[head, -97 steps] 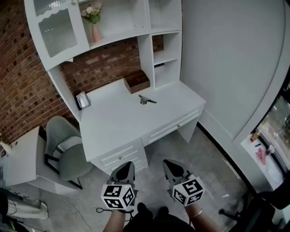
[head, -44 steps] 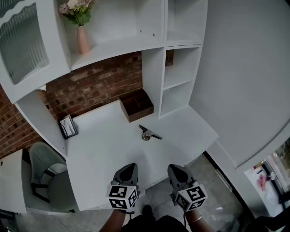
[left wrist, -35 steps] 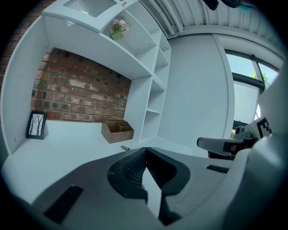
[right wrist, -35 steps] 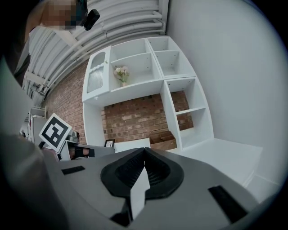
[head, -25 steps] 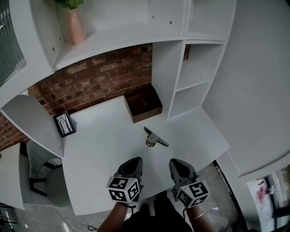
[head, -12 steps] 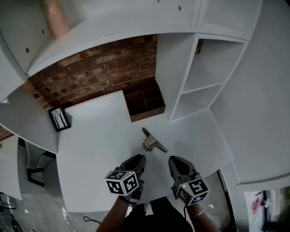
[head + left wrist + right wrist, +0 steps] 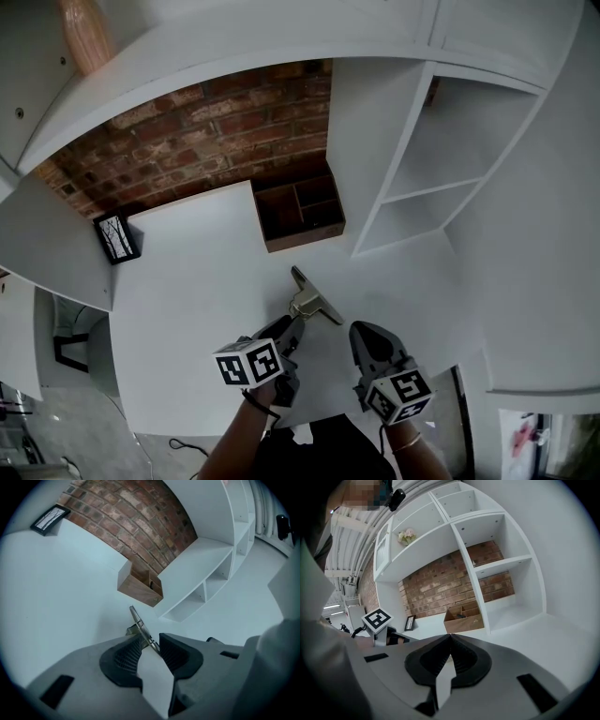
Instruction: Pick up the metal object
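Has brought both grippers forward and lower since a second ago, further in over the tabletop (image 7: 187, 309). Reaches with the left gripper (image 7: 291, 328) right up to the metal object (image 7: 309, 302), marker cube (image 7: 248, 364) rolled to one side. Has just been spreading the left fingers (image 7: 123, 660); holds them wide apart now, with the near end of the metal object (image 7: 140, 626) running in between the tips. Cannot tell whether a pad touches it; shows no squeeze on it. Holds the right gripper (image 7: 366, 336) just right of the object and a little nearer, above the tabletop. Keeps the fingers of the right gripper (image 7: 450, 638) pressed together at the tips, with nothing between them.

Finds the metal object lying flat near the middle of the tabletop: a thin grey bar slanting from far left to near right, with a brassy lump on its left side. Sees, farther off, an open brown wooden box (image 7: 298, 214) with compartments, set against the brick wall (image 7: 187, 131) and just left of the white shelf unit (image 7: 422, 187). Sees a small black picture frame (image 7: 116, 237) at the far left of the tabletop, well apart from the object. Catches a pink vase (image 7: 82, 37) on the upper shelf at far left.
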### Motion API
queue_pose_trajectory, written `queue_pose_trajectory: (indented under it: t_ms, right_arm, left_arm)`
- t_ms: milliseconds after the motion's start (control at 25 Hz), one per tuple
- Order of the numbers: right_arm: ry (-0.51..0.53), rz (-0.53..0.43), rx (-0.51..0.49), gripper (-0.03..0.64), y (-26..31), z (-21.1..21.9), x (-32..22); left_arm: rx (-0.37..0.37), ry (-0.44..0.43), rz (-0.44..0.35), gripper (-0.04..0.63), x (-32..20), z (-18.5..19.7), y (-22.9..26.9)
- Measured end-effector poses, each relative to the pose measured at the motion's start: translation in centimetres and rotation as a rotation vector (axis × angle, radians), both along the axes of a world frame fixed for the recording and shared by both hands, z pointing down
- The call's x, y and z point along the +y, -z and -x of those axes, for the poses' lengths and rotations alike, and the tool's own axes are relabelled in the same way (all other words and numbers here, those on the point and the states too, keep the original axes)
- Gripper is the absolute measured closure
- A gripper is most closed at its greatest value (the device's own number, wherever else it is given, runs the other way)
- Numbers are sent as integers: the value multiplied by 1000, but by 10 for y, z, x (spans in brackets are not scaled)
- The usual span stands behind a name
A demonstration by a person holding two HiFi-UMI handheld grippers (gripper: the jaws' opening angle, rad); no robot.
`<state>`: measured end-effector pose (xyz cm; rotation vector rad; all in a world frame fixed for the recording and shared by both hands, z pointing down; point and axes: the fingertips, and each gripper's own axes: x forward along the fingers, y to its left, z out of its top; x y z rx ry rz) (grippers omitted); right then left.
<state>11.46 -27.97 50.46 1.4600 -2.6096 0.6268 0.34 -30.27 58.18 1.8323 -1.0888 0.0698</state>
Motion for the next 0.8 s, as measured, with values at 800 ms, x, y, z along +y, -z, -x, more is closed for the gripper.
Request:
queue_pose_trajectory:
  t_ms: [800]
  right_arm:
    - [38, 64, 14, 612, -21, -11, -29]
  left_arm:
    - [98, 102, 167, 502, -40, -17, -29]
